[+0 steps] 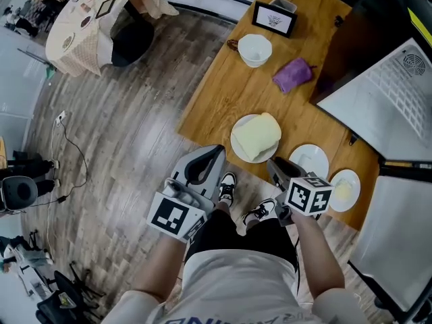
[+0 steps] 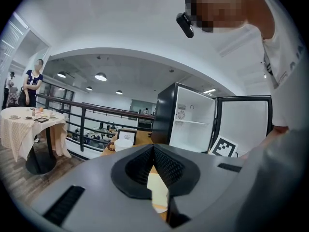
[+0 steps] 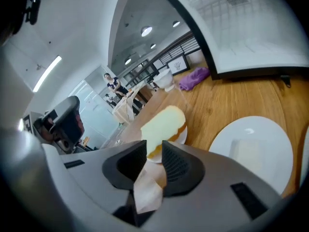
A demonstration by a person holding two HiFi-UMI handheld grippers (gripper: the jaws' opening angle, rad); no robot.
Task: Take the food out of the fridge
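Facing a soft yellow cake on a round plate, right hand-held gripper gapes; left hand-held gripper pressed together.

**Table beside the fridge**

On the table, a plate bearing a cake sits at the near edge. A second plate and a third plate lie to its right, beside the fridge. Behind them are a bowl, a cloth to the bowl's right, and a frame at the far end.
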